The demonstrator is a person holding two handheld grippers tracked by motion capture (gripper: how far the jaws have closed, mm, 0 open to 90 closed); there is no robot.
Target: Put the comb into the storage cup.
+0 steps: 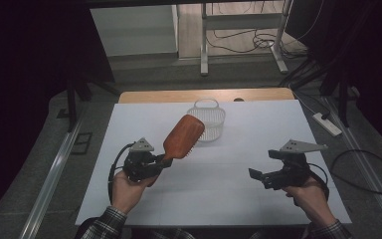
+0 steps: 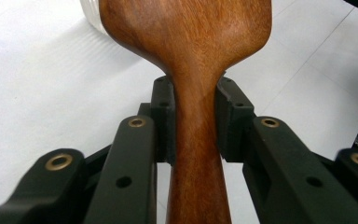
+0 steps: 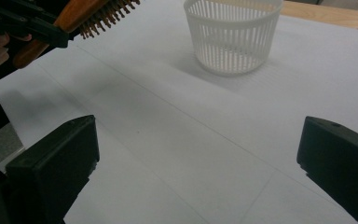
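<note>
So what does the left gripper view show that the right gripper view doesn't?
The left gripper view alone shows the left gripper clamped on the neck of the wooden hairbrush, pads pressing both sides of the handle. The right gripper view alone shows the brush's bristles pointing down, the whole white basket standing empty, and the right gripper open with nothing between its jaws. Both share the brush and the white table cover.

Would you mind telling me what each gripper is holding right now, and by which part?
The left gripper clamps the wooden hairbrush by its handle neck, just below the head. The right gripper is open, holding nothing.
</note>
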